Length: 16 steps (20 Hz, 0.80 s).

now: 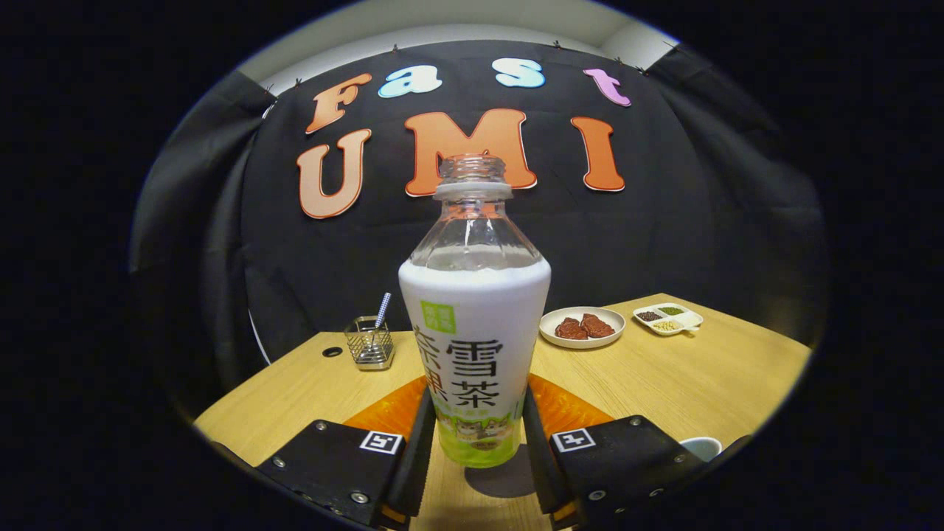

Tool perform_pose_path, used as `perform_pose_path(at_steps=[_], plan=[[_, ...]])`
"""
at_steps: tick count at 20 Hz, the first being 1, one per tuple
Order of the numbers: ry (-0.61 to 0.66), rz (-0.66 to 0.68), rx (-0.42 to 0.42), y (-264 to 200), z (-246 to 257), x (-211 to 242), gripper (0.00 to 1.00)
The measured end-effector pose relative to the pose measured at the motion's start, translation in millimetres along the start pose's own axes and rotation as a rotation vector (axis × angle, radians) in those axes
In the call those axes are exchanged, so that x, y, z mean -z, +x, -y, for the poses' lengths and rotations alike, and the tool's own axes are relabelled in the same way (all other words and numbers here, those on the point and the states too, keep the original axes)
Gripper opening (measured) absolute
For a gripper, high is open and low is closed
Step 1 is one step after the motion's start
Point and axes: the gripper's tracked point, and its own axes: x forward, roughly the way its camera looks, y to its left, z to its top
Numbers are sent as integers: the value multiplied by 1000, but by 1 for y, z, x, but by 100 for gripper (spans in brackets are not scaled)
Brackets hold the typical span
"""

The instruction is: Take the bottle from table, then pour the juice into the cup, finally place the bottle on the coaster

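Observation:
A clear plastic bottle with a white and green label stands upright between my fingers, its cap off and its neck empty. My gripper is shut on its lower part, one finger pressing on each side. Its shadow falls on the wood just under and to the right of its base; I cannot tell whether the base touches the table. An orange coaster lies on the table right behind the bottle, showing on both sides of it. The rim of a white cup peeks out beside the right finger.
On the wooden table beyond the bottle sit a wire holder with a striped straw to the left, a white plate of brown food to the right, and a divided dish of grains further right. A small hole is near the holder.

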Motion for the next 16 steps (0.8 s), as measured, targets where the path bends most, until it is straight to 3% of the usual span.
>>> perform_pose_path(at_steps=[6,16], plan=[[-86,-60,23,18,9,29,59],[-68,-173,25,22,22,71,59]])
